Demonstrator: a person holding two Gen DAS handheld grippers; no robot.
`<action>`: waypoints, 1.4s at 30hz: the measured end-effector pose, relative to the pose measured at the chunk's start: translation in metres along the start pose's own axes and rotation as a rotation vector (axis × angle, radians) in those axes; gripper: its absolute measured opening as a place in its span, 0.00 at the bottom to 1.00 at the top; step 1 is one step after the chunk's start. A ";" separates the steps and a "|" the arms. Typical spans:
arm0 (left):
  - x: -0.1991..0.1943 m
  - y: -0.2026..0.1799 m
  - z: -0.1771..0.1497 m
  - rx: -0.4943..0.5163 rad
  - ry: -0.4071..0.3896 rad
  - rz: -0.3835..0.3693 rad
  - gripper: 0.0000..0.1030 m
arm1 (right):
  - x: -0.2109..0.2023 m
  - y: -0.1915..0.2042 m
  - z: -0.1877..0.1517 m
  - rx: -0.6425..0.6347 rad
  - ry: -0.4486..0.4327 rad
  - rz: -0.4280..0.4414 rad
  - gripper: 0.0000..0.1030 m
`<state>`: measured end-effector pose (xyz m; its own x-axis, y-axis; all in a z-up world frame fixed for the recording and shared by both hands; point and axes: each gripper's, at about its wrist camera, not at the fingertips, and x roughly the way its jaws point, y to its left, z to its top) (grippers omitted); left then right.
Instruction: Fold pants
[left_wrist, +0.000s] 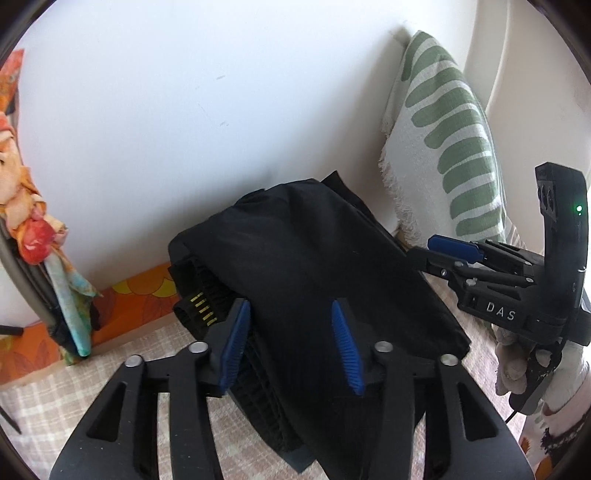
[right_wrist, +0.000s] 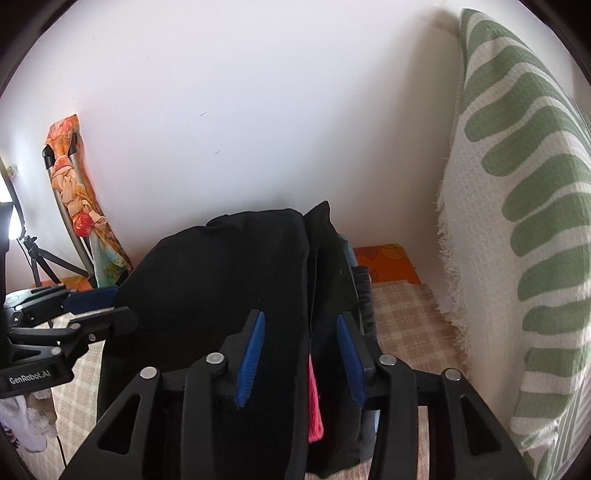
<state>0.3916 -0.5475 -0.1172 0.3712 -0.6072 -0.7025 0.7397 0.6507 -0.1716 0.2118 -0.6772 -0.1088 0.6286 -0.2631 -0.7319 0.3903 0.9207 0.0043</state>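
The black pants (left_wrist: 314, 266) lie folded into a thick bundle on the checked beige cover (left_wrist: 155, 354), with the ribbed elastic waistband at the left edge. My left gripper (left_wrist: 291, 345) is open, its blue pads either side of the bundle's near end, just above it. In the right wrist view the pants (right_wrist: 221, 288) fill the middle, and my right gripper (right_wrist: 301, 356) is open over their near end. The right gripper also shows in the left wrist view (left_wrist: 439, 254) at the bundle's right side. The left gripper shows in the right wrist view (right_wrist: 96, 306) at the bundle's left side.
A white wall (left_wrist: 184, 110) stands right behind the pants. A green-and-white patterned cushion (left_wrist: 443, 140) leans at the right. A floral orange cloth on a chair frame (left_wrist: 33, 221) is at the left. A pink item (right_wrist: 316, 406) shows under dark clothes. A tripod (right_wrist: 37, 258) stands far left.
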 end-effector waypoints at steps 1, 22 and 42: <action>-0.005 -0.001 -0.001 0.006 -0.007 0.004 0.49 | -0.003 0.002 -0.002 -0.006 0.000 0.000 0.49; -0.133 -0.010 -0.054 0.009 -0.109 0.011 0.74 | -0.125 0.048 -0.048 -0.030 -0.134 -0.061 0.97; -0.242 -0.003 -0.163 -0.014 -0.198 0.051 0.74 | -0.211 0.116 -0.141 -0.029 -0.211 -0.144 1.00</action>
<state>0.2083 -0.3283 -0.0589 0.5122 -0.6504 -0.5609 0.7098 0.6883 -0.1499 0.0292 -0.4741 -0.0500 0.6955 -0.4441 -0.5649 0.4687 0.8763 -0.1118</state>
